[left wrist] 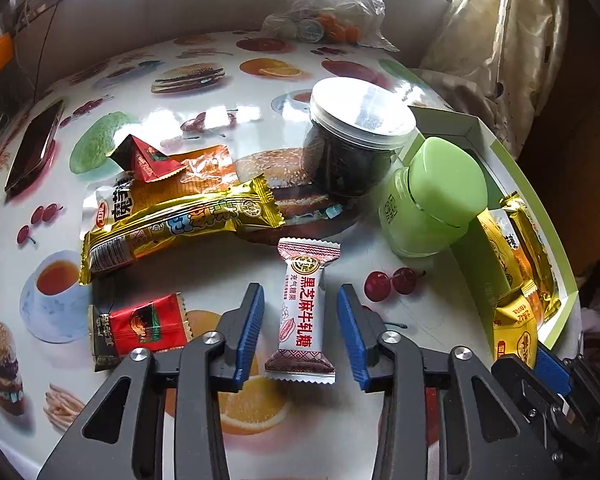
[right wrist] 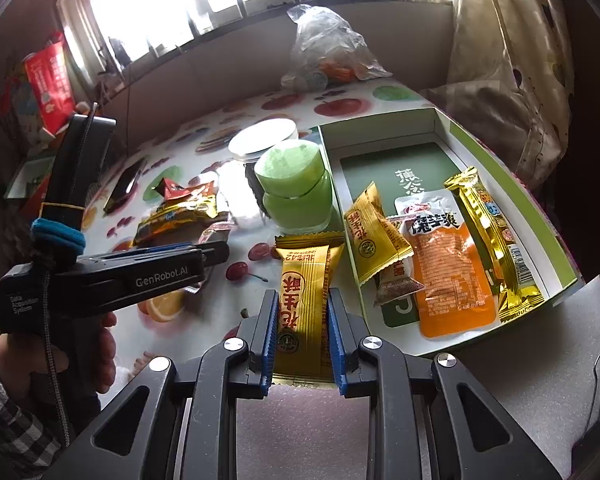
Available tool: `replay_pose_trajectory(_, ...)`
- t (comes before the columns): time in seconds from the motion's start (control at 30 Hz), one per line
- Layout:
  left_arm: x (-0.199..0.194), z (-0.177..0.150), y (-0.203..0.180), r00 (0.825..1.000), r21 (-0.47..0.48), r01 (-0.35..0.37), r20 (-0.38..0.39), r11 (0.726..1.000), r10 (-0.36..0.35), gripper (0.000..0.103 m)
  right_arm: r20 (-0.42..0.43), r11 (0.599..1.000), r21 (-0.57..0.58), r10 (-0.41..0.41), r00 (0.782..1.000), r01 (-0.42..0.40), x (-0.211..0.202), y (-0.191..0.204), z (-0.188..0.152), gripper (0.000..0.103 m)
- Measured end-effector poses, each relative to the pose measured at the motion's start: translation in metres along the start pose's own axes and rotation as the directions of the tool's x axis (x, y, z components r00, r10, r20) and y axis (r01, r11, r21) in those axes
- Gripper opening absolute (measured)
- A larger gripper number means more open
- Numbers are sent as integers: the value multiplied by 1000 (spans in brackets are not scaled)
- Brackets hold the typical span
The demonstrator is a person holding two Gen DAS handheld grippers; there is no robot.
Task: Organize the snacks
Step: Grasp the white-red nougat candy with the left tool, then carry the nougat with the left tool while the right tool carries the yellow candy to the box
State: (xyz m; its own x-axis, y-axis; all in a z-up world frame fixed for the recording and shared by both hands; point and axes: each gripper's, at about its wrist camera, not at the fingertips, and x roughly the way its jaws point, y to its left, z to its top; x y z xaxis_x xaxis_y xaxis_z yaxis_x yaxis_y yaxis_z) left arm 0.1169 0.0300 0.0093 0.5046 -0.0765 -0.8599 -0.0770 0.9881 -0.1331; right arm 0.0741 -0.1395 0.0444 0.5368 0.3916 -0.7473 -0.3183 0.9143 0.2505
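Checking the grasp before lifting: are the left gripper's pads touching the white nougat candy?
Apart. The left wrist view shows the white nougat candy between the left gripper pads, tablecloth visible on both sides.

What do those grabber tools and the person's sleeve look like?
Each tool is matte black with silver rivets and two fingers faced with ribbed blue pads. The left gripper has a pistol-style body printed "GenRobot.AI", a braided black cord and a blue fabric band. The sleeve is checked.

Dark jar (right wrist: 249, 178) mostly behind green jar (right wrist: 296, 188)
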Motion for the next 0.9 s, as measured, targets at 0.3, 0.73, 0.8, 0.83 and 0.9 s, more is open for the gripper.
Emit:
replay_pose_trajectory(0.3,0,0,-1,1000,7,-18,-1,1000,18,19,3,1000,11,4,1000,-4,-2,-5,0,22)
replay_pose_trajectory(0.73,-28,-5,3,999,-6,-4,44,1000,4,19,24,1000,-6,4,1000,-4,-12,4,3,22)
replay_pose_trajectory(0.8,-35,-3,2,998,-5,2,59,1000,-2,19,32,1000,-9,3,999,-3,-15,5,4,22)
replay_pose_trajectory(0.83,-39,-3,2,998,-4,6,66,1000,-5,19,36,1000,-11,4,999,-3,-17,6,5,22)
replay_pose_trajectory(0.9,-46,-1,0,996,-2,13,83,1000,-13,19,47,1000,-18,2,999,-1,-21,7,6,22)
